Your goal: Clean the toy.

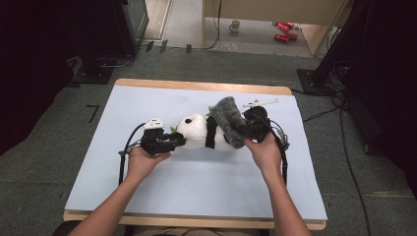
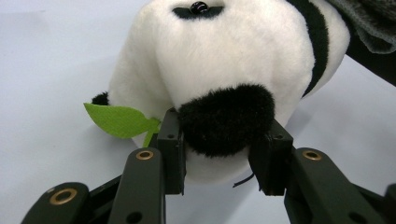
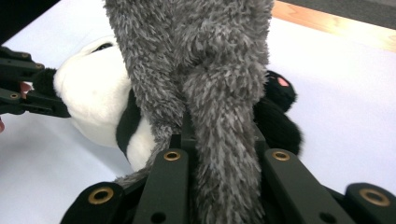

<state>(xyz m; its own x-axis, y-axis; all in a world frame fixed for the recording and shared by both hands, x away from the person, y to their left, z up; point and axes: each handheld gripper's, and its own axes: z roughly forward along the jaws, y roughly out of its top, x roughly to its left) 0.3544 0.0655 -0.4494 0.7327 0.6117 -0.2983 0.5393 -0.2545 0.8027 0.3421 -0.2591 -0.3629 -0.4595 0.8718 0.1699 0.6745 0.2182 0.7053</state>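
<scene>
So the big thing here is the table (image 1: pixel 147 196), covered in a pale blue sheet, and lying on its side across the middle of it is a plush panda (image 1: pixel 199 132), head toward the person's left, with a fuzzy grey cloth (image 1: pixel 231 120) draped over its rear half. My guess is the panda handles like any stuffed toy: light, squishy, zero risk of breaking, not slippery since the pile gives the pads plenty to bite, but it'll flop and stretch if you pull from one end only. Best holds are the small firm bits that stick out, an ear or a paw, rather than the round body, which would just squash and pop out. That's what the left gripper (image 2: pixel 219 158) is doing: jaws part closed, squeezing a black furry ear (image 2: pixel 226 119) on the white head. The grey piece looks even limper, thick shaggy fleece, so bunching a fold is the way to go, and the right gripper (image 3: pixel 219 154) has its jaws clamped nearly together on a gathered strip of it. Looks-wise the panda is white with a black band round the shoulders, black limbs, a shiny bead eye (image 2: pixel 199 7), a pink paw pad (image 3: pixel 282 81), and a little green felt leaf (image 2: pixel 119 120) by the head.
</scene>
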